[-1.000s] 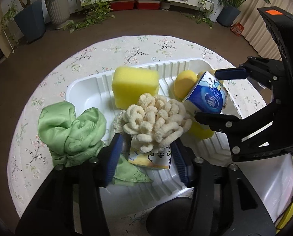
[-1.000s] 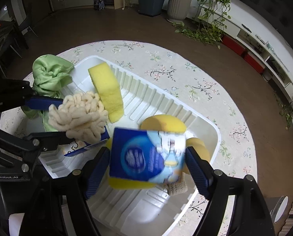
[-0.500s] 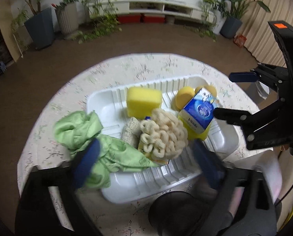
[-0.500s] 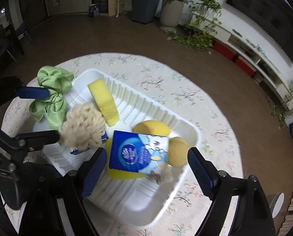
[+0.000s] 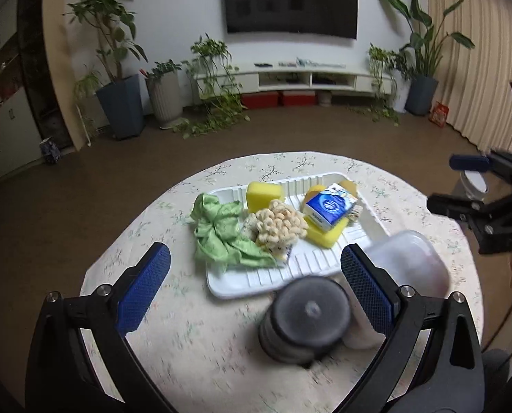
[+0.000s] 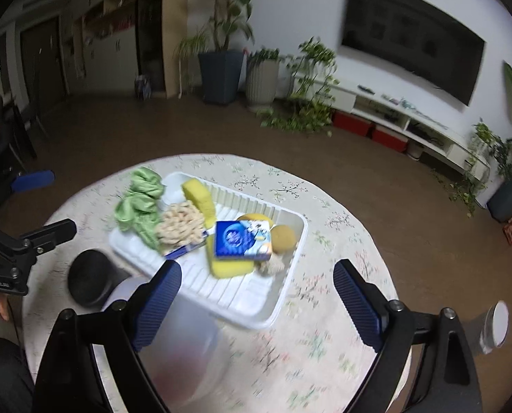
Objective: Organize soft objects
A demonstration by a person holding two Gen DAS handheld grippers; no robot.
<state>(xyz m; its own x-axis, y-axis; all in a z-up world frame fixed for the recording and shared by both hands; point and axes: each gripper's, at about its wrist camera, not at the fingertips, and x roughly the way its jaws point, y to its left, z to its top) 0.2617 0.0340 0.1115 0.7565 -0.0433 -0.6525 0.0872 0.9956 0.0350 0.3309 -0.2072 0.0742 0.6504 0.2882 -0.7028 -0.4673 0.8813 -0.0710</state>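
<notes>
brown floor, wall-mounted tv over a low white cabinet (potted plants alongside)

Soft, even indoor light is falling on the round table and the white wall, while the room's left side is sinking into gloom. No hard shadows are showing; only a faint dark patch is lying under the white tray. Both views are bending strongly toward the edges, with black corners closing in and the television bowing. Motion blur is smearing the near things: the black round object, the clear plastic lid and the tablecloth's flowers. The right wrist view is looking softer overall. The tissue pack is staying fairly readable.
</notes>
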